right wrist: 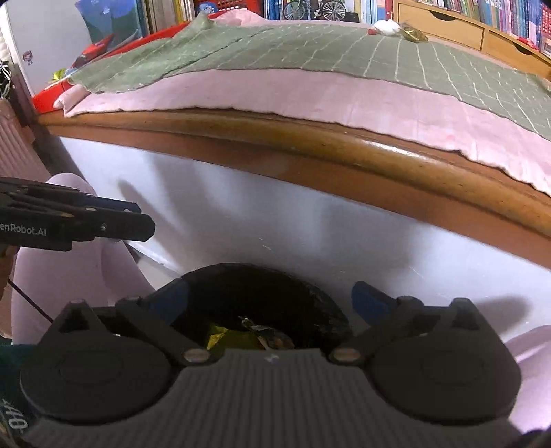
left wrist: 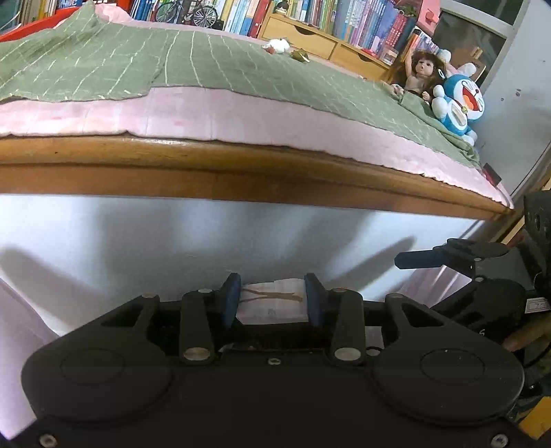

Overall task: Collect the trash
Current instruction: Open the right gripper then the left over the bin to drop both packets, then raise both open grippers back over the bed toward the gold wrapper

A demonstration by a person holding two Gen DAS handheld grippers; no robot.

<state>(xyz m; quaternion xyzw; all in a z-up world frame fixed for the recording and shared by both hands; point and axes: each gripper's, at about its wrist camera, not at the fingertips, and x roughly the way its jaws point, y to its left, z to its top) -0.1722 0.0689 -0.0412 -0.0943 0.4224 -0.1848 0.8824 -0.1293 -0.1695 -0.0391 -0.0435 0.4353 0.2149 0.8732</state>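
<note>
My left gripper (left wrist: 272, 299) is shut on a pale pink paper scrap (left wrist: 272, 306) with brown marks, held low in front of the bed's white side panel. In the right wrist view, my right gripper (right wrist: 272, 299) stands open over a round black bin (right wrist: 310, 296). The bin holds a yellow wrapper (right wrist: 220, 337) and other scraps. The left gripper (right wrist: 143, 219) shows at the left of that view, level with the bin. On the far side of the bed lie a crumpled white tissue (left wrist: 277, 44) (right wrist: 385, 27) and a gold wrapper (left wrist: 301, 55) (right wrist: 415, 34).
A wooden bed rail (left wrist: 241, 172) runs across both views, with a pink sheet (left wrist: 172, 113) and a green checked blanket (left wrist: 206, 62) above it. A doll (left wrist: 418, 74) and a blue plush toy (left wrist: 458, 103) sit at the bed's right end. Bookshelves and wooden drawers (left wrist: 310, 38) stand behind.
</note>
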